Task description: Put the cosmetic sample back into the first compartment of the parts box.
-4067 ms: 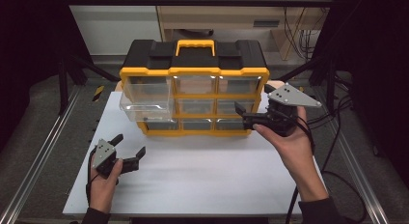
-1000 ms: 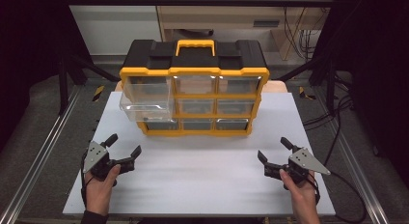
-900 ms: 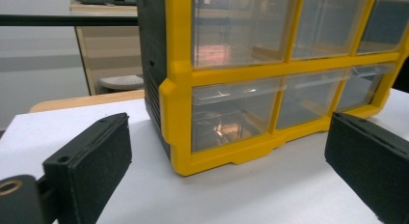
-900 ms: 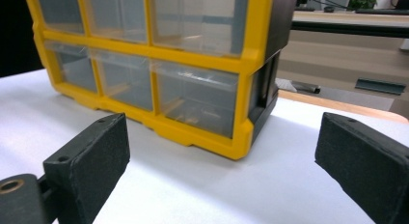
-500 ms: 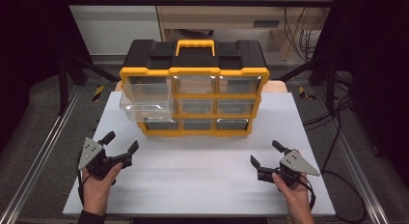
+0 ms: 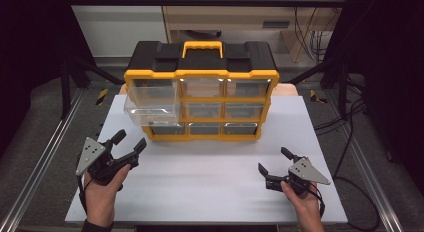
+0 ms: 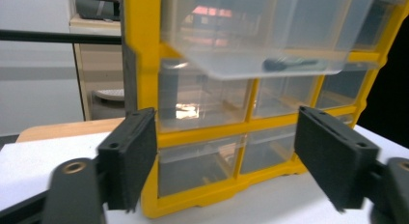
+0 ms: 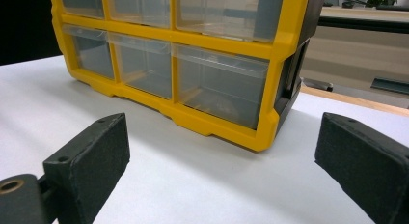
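Note:
A yellow and black organizer (image 6: 200, 67) with clear drawers stands at the back of the white board (image 6: 210, 182). Its top left drawer (image 6: 150, 103) is pulled out; in the left gripper view this drawer (image 7: 270, 35) holds a small dark item (image 7: 284, 63). My left gripper (image 6: 131, 141) is raised in front of the organizer's left column. Its jaws have just been closing, still stand apart, and have nothing between them (image 7: 226, 161). My right gripper (image 6: 272, 160) rests low at the front right, open and empty, facing the organizer's lower right drawers (image 8: 222, 84).
Metal frame rails (image 6: 45, 157) run along both sides of the board. Cables (image 6: 350, 142) lie on the floor to the right. A wooden tabletop edge (image 6: 290, 89) shows behind the organizer. Bare white board lies between the two hands.
The left hand has lifted and moved a little toward the organizer, its jaws narrowing. The right hand, earlier up beside the organizer's right side, now stays at the front right.

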A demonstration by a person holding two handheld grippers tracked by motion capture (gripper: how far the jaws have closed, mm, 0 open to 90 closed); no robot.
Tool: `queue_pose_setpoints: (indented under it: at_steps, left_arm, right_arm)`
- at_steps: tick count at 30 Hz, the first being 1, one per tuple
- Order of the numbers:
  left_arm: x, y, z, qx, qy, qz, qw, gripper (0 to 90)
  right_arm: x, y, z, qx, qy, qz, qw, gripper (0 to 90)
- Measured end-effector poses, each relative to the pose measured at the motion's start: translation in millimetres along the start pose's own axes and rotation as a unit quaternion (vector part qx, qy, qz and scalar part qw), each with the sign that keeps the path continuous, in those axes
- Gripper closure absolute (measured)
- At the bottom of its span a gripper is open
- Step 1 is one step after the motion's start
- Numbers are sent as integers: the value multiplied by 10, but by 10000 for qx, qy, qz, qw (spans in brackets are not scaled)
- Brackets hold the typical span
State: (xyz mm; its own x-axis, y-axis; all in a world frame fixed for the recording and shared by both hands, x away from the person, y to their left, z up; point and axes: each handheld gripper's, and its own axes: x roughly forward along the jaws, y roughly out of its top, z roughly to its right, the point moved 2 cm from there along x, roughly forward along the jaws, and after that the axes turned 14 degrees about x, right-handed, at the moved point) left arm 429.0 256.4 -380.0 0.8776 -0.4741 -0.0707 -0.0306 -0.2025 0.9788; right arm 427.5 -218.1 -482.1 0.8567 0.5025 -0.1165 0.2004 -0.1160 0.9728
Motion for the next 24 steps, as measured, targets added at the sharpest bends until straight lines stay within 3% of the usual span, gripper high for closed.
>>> queue_pose_setpoints:
  at_steps: [7, 17, 24]
  left_arm:
    - [-68, 112, 75, 201, 47, 19, 9998, 444]
    - [-113, 177, 141, 284, -153, 89, 9994, 718]
    - [-139, 231, 148, 153, -381, 32, 9992, 882]
  right_arm:
    - [-5, -1, 7, -5, -28, 1, 10000, 53]
    - [-17, -4, 8, -7, -53, -5, 10000, 56]
    - [-22, -6, 14, -37, -73, -13, 10000, 57]
